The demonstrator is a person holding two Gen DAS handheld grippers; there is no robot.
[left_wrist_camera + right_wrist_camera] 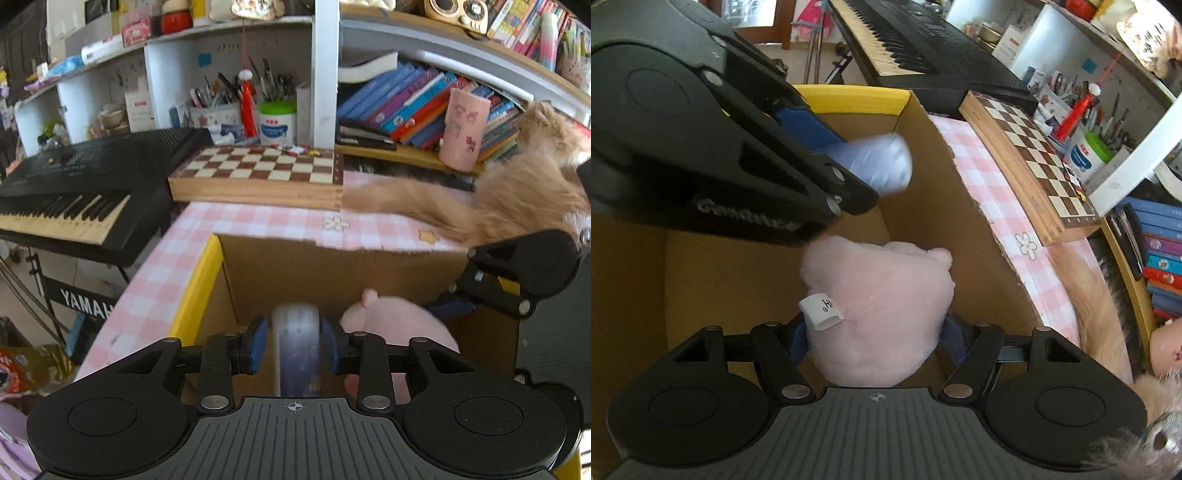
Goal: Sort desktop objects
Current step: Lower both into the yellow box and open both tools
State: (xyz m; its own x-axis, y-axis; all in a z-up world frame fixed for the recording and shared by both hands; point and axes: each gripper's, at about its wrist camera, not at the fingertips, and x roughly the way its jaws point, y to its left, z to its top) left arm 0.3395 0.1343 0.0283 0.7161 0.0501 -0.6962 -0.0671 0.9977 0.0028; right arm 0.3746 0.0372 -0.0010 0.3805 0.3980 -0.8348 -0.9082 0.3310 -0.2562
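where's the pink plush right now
The pink plush sits between the right tool's pads over the cardboard box, just right of the tape roll at the left tool.

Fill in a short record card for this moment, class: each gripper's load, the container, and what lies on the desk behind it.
left gripper: closed on a roll of clear tape, held over the box
right gripper: jaws around a pink plush toy, inside the box
container: open cardboard box with a yellow flap
desk cover: pink checked cloth
behind the box: wooden chessboard
left of the desk: black keyboard
also on the desk: furry orange animal
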